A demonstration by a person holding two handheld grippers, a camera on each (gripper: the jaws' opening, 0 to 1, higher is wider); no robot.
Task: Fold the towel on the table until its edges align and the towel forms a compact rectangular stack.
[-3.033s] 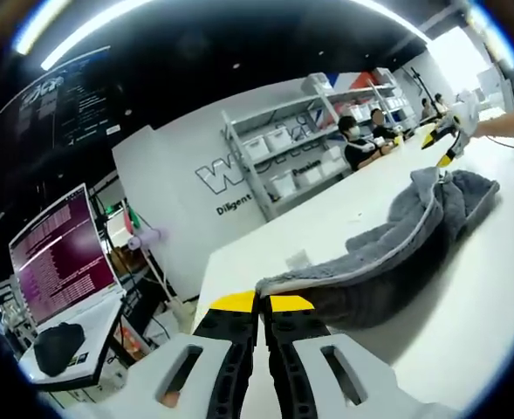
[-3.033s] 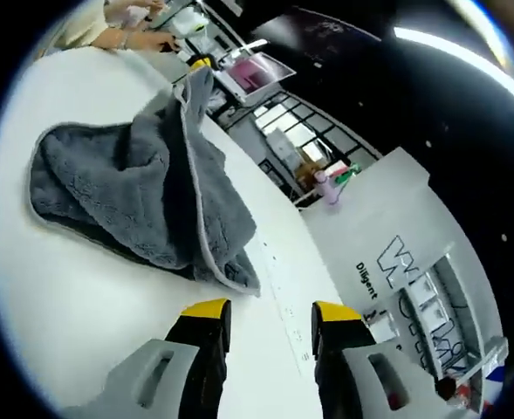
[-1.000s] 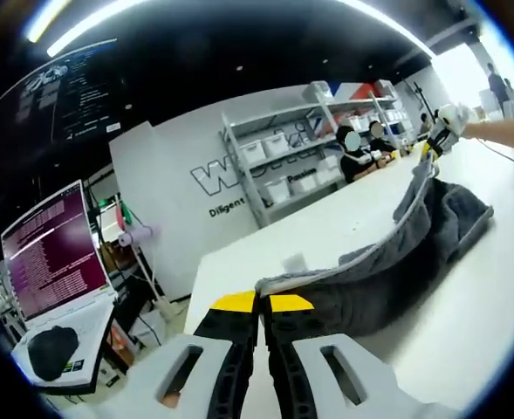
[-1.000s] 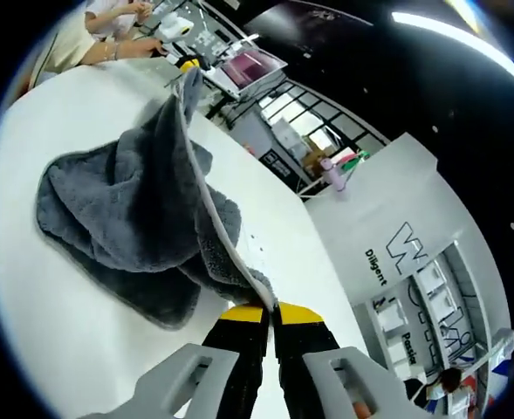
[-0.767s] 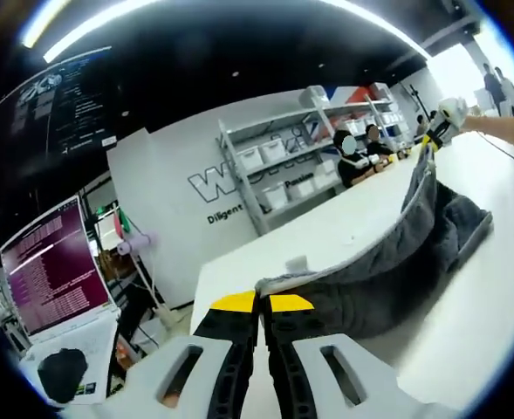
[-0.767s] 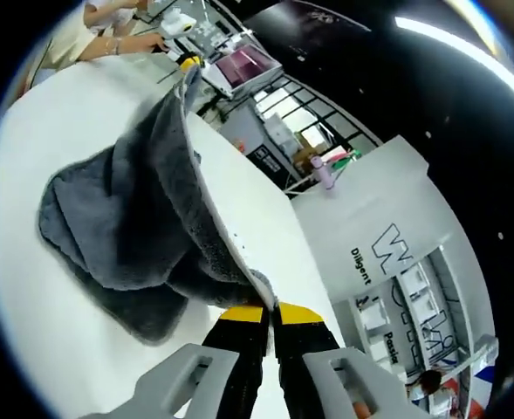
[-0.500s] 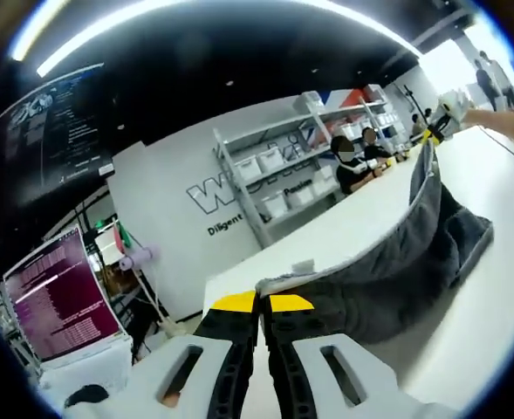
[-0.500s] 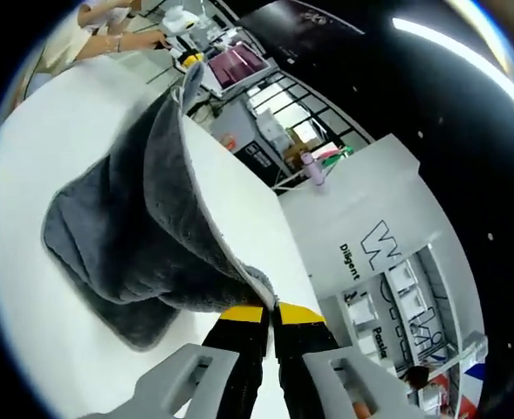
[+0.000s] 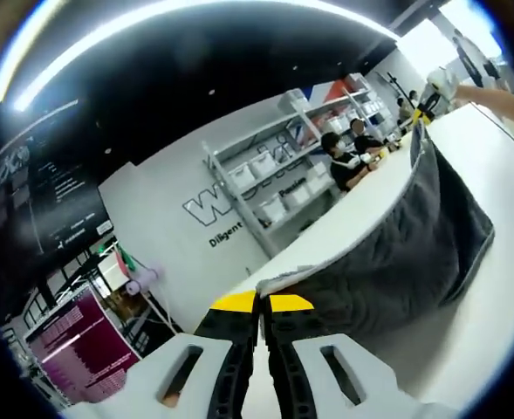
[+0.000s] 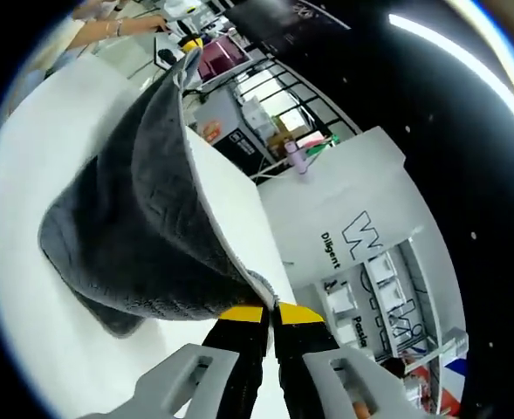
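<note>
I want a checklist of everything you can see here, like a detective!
Surface: white table, bare around the towel.
Job's things: grey towel, lifted by two corners, its top edge stretched between the grippers, lower part hanging toward the table.
Clutter: nothing seen on the table near the towel.
Grippers: left gripper shut on one towel corner; right gripper shut on the other corner.
Cables: thin dark cable on the table's far end.
Surroundings: white wall with lettering, storage shelves, seated people, a monitor with a purple screen.
</note>
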